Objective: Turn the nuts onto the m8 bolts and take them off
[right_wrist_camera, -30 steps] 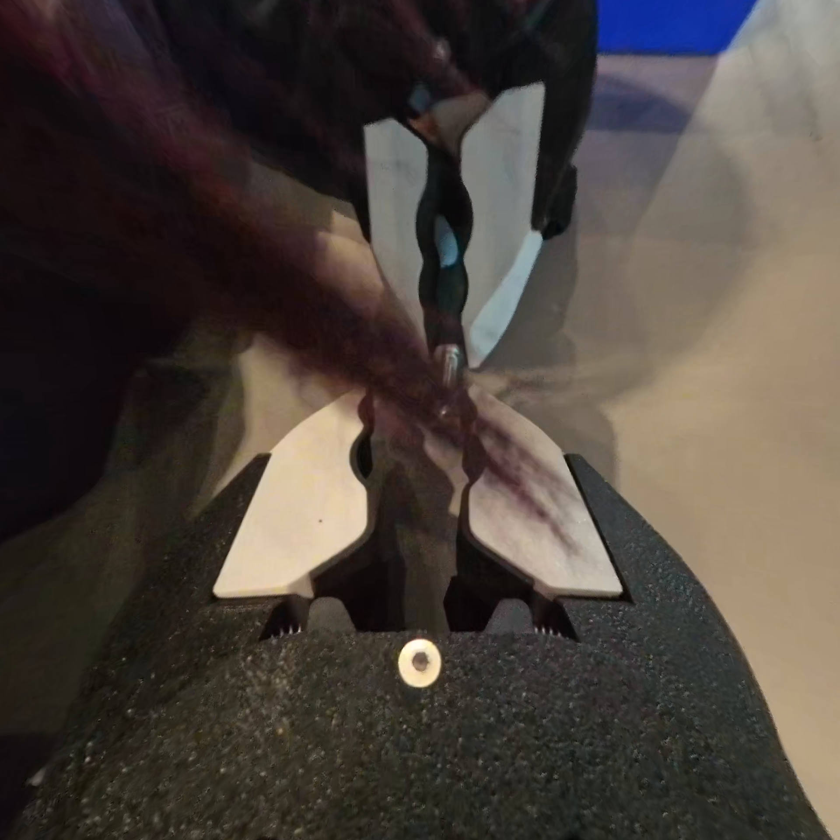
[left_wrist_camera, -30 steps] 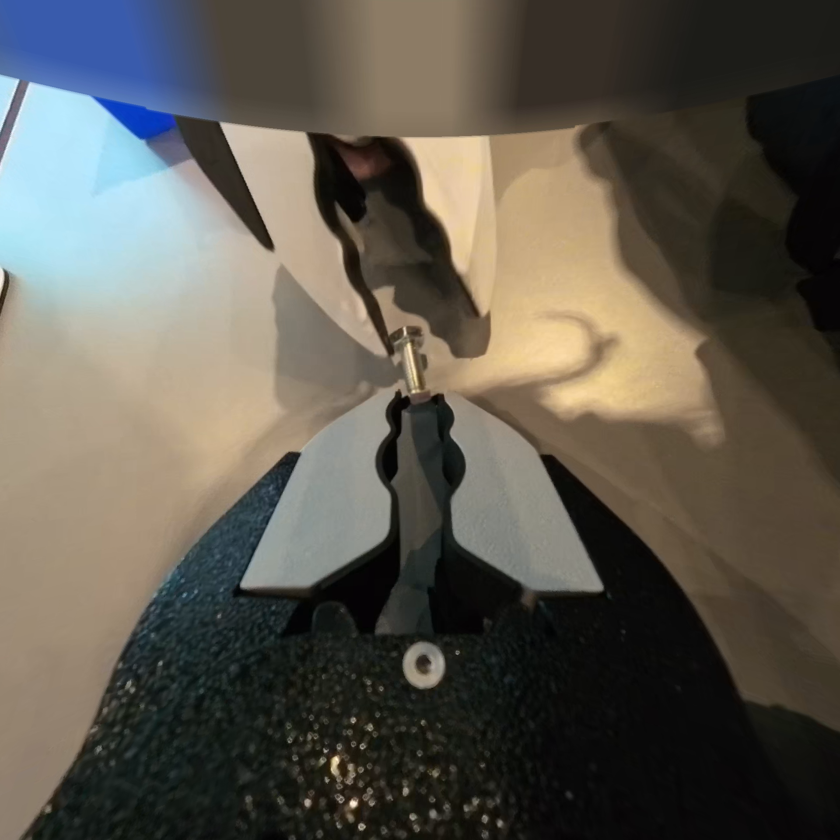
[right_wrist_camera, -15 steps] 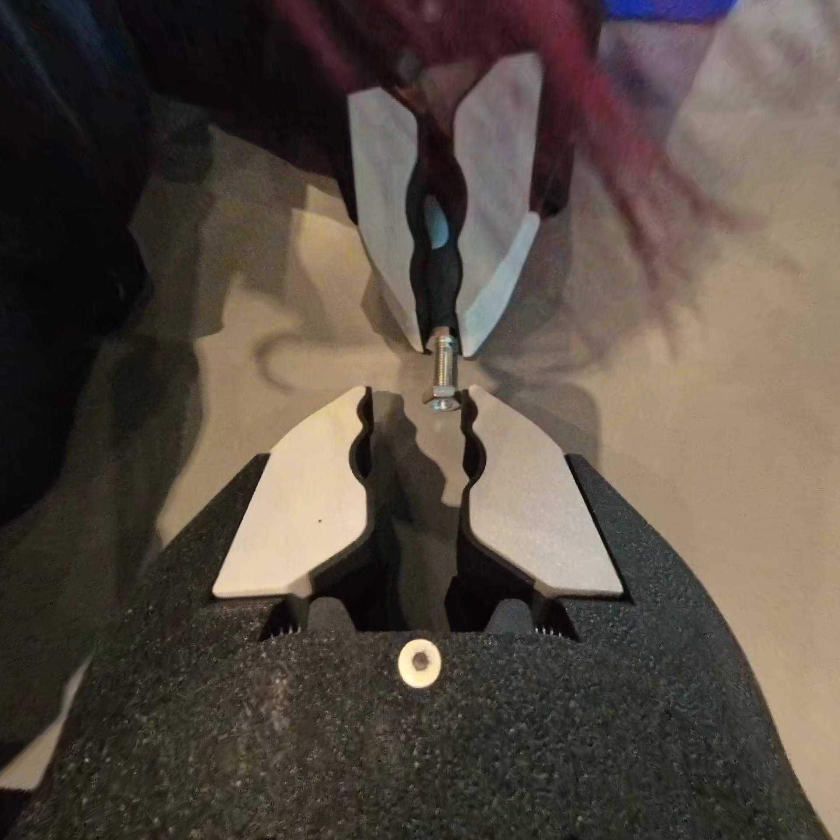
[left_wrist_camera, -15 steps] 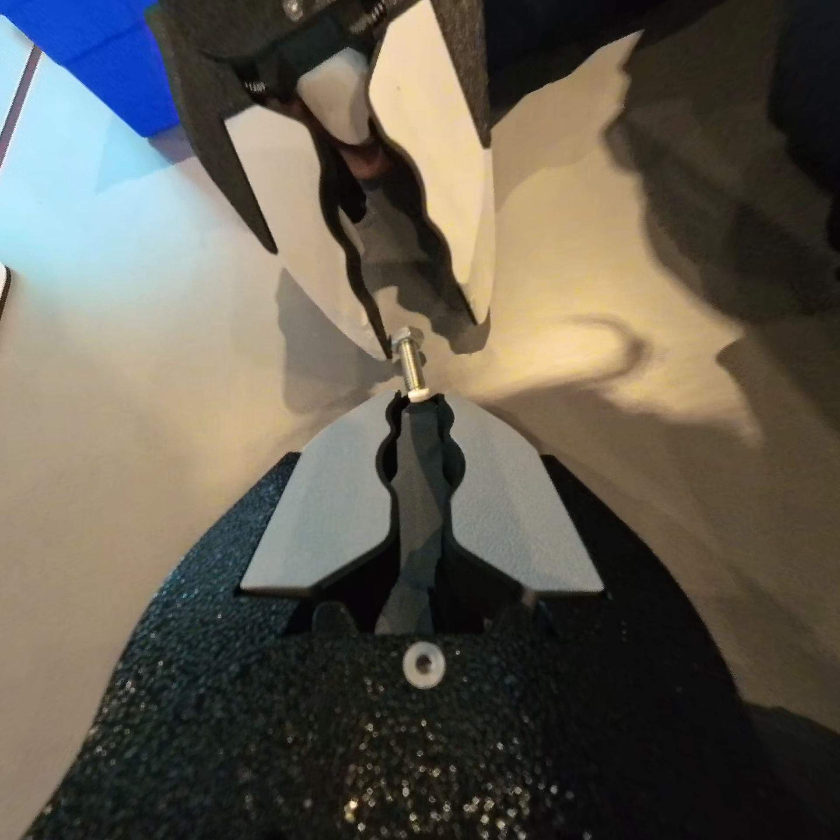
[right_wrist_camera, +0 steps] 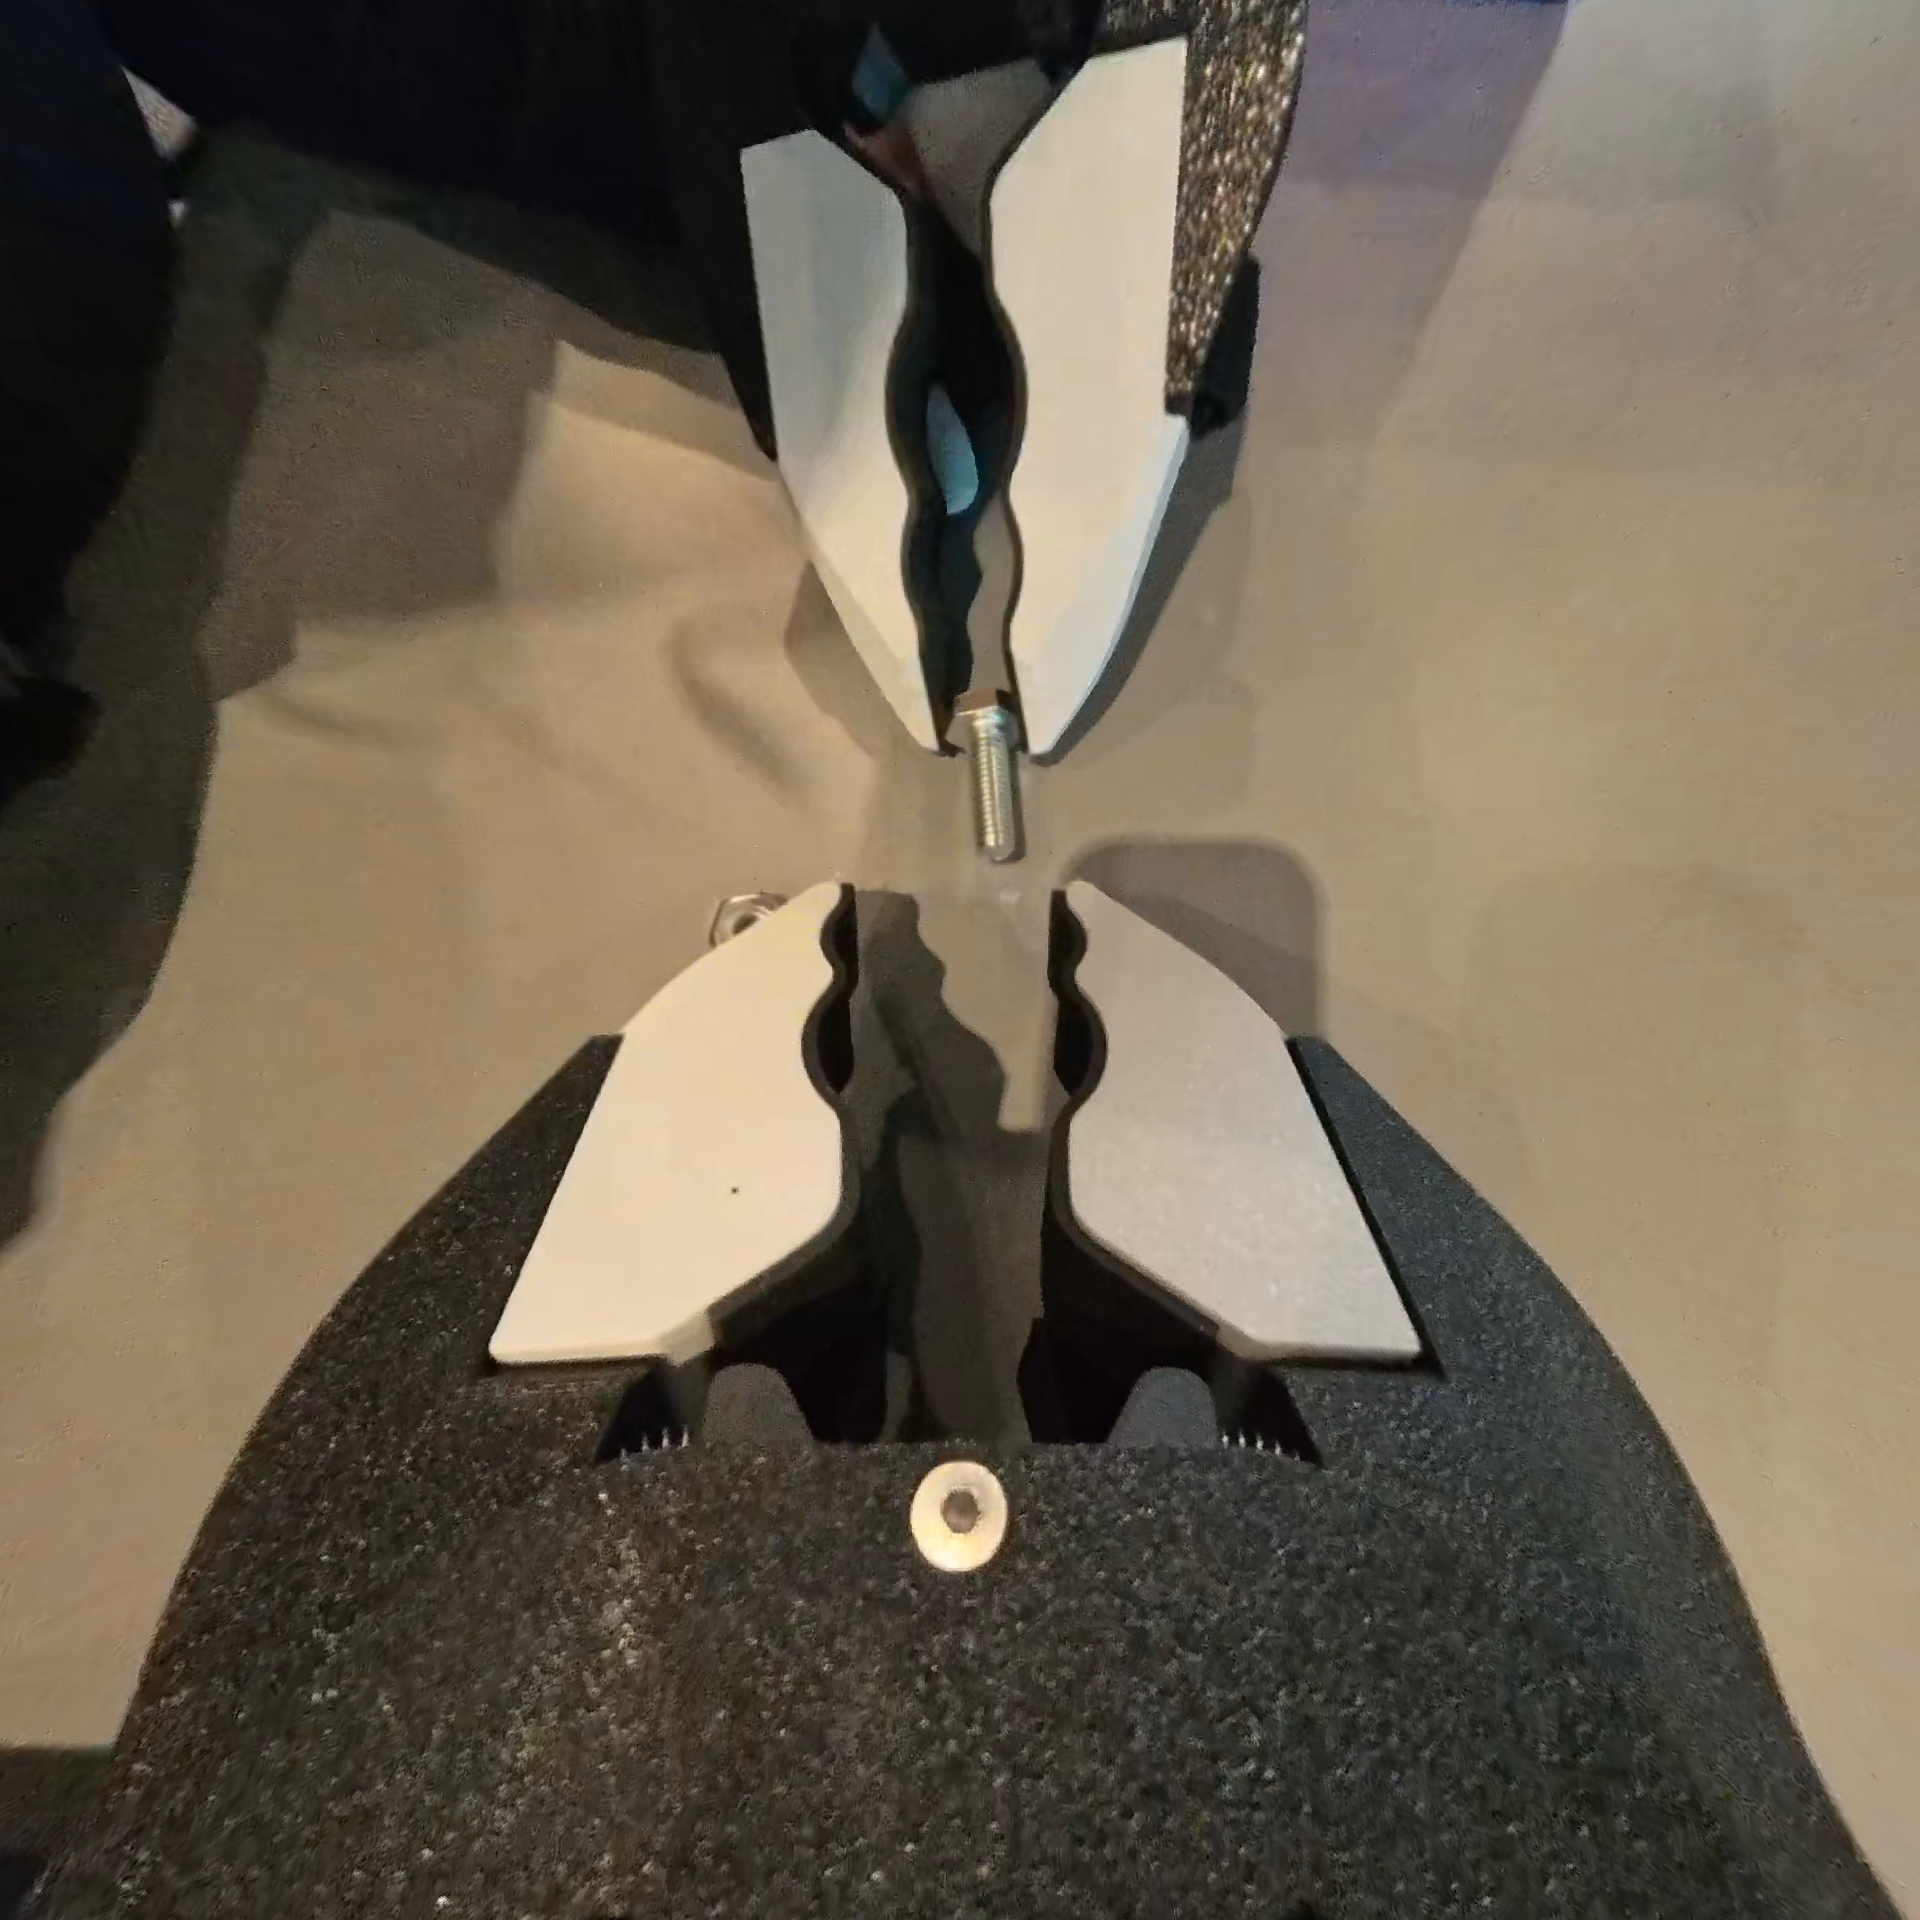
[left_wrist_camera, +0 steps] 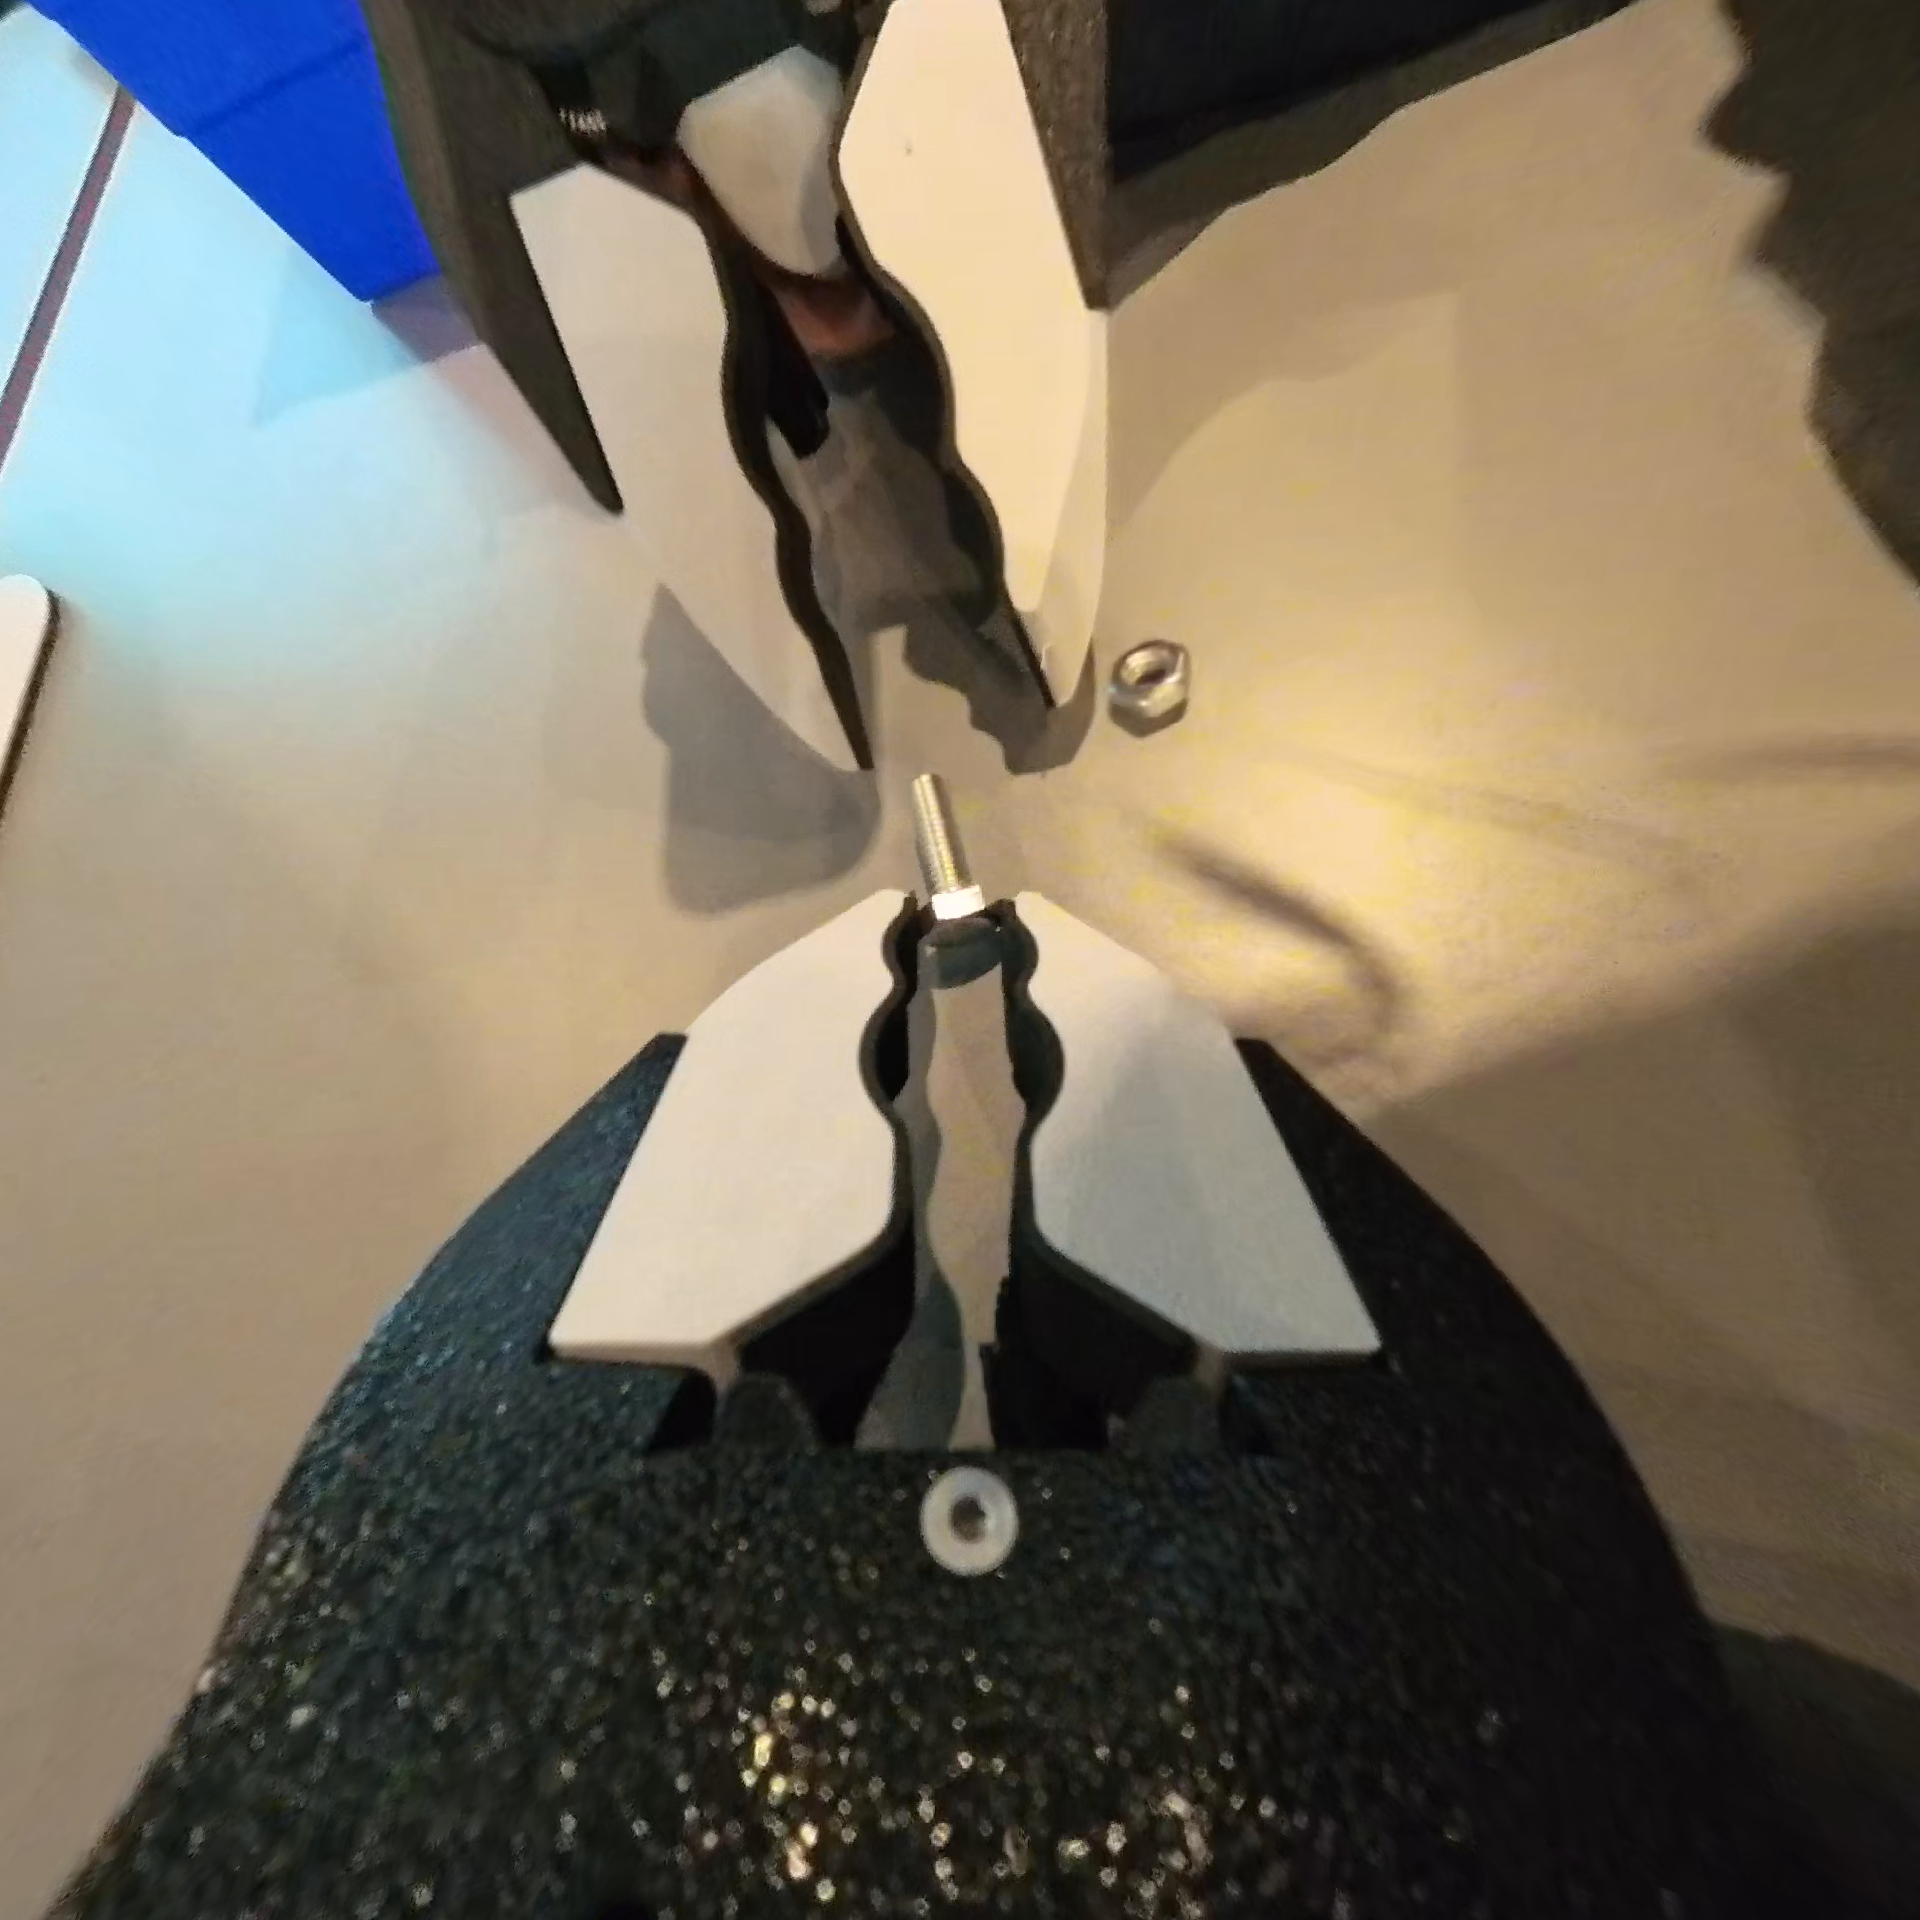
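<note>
My left gripper (left_wrist_camera: 951,914) is shut on the head of a silver bolt (left_wrist_camera: 940,847). The bare threaded shaft points away from it toward my right gripper (left_wrist_camera: 961,727). The right wrist view shows the same grasp, with the left gripper (right_wrist_camera: 987,727) holding the bolt (right_wrist_camera: 994,790). My right gripper (right_wrist_camera: 951,904) is open and holds nothing, with its tips just short of the bolt's end. A silver nut (left_wrist_camera: 1148,673) lies loose on the tan table (left_wrist_camera: 1455,831) beside one right fingertip. In the right wrist view the nut (right_wrist_camera: 732,920) is partly hidden behind a finger (right_wrist_camera: 727,1091).
A blue object (left_wrist_camera: 260,135) stands at the far left of the table. A white board's rounded corner (left_wrist_camera: 21,675) shows at the left edge. A person's dark clothing (right_wrist_camera: 416,104) fills the top left of the right wrist view. The grippers are tip to tip, or close to it.
Half a second ago the nut sat on the end of the bolt between the open right fingertips. Now it is off the bolt and lies on the table. The left gripper still holds the bolt.
</note>
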